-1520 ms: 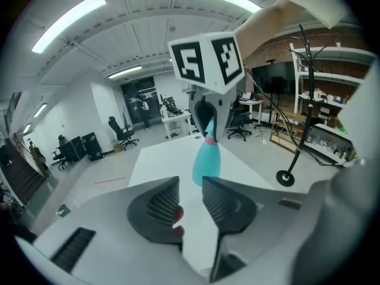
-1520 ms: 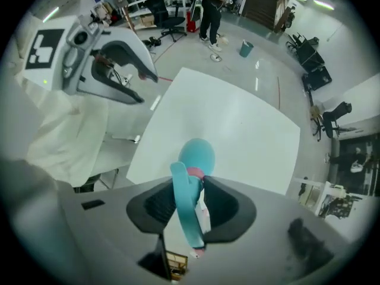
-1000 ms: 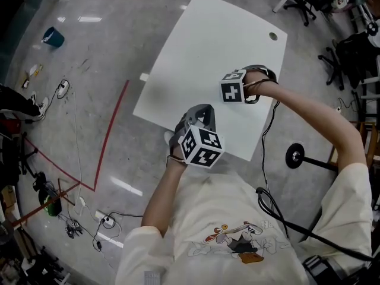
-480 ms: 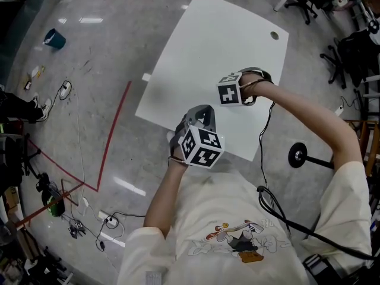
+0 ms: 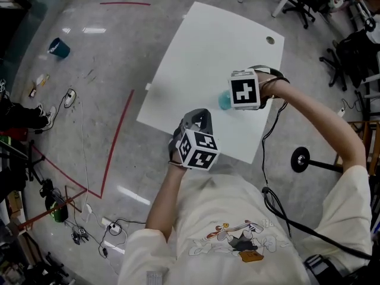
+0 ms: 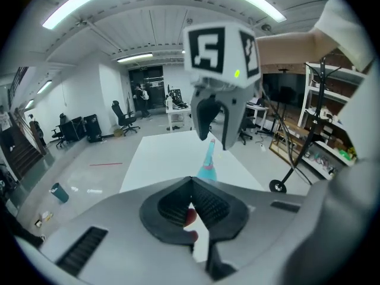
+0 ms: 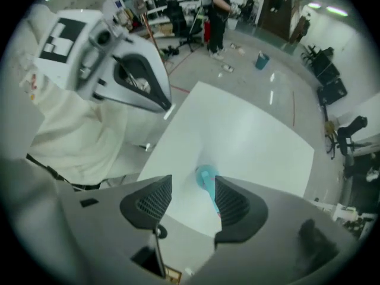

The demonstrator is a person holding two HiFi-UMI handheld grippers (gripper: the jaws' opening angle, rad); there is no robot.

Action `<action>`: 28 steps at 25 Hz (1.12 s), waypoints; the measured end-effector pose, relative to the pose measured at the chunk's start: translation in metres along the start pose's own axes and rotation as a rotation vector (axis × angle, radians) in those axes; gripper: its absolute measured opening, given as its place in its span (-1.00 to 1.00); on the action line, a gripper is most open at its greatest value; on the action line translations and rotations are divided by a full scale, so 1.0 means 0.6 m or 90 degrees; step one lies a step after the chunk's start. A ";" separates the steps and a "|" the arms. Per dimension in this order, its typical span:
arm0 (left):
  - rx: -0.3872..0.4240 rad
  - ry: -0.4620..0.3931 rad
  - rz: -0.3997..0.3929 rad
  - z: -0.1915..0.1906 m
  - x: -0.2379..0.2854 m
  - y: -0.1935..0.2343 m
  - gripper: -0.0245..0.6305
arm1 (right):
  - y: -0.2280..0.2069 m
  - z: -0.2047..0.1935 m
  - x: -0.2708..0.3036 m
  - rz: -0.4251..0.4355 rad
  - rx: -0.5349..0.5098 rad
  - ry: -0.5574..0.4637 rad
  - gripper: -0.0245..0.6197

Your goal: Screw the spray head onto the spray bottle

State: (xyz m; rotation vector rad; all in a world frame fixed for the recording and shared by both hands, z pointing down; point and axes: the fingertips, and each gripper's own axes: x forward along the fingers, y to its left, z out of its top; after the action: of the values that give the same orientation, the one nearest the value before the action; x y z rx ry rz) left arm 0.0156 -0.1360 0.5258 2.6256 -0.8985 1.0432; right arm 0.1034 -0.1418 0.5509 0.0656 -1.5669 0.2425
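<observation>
— Spray bottle (image 5: 224,100): where is it against the jaws?
— Between the jaws of the right gripper (image 7: 193,202), which stand apart. The teal bottle is upright on the white table (image 5: 202,52). Its thin upper part runs close along the right-hand pad, and I cannot tell whether it touches. A wide gap is left to the other pad.
— And the left gripper (image 6: 191,203)?
— Its jaws are closed together on a small red piece (image 6: 189,218); too little of it shows to name it. The gripper hangs over the table's near edge, with the bottle and the right gripper straight ahead of it.
— What differs from half a second ago?
— The right gripper has swung to the right, and its marker cube (image 5: 245,89) now faces up. The bottle was covered by it before and now shows teal just left of the cube. The left gripper has hardly shifted.
— Room to move?
— The bottle stands in the near right part of the table, closer to the right edge than the left. Bare white top spreads to the far and left edges. A cable hole (image 5: 270,40) sits at the far right corner. On the floor just right of the table is a stand with a round black base (image 5: 300,158). The right gripper's black cable (image 5: 263,159) hangs past the near edge.
</observation>
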 end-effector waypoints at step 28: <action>-0.183 -0.213 -0.009 0.117 -0.115 -0.116 -0.91 | 0.172 -0.074 -0.213 -0.448 0.574 -0.942 -0.90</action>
State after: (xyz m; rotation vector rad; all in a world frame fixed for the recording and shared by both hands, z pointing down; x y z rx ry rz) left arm 0.0567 -0.0735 0.4315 2.5887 -1.0063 0.4325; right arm 0.1288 -0.0465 0.4120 1.8095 -2.5712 0.3365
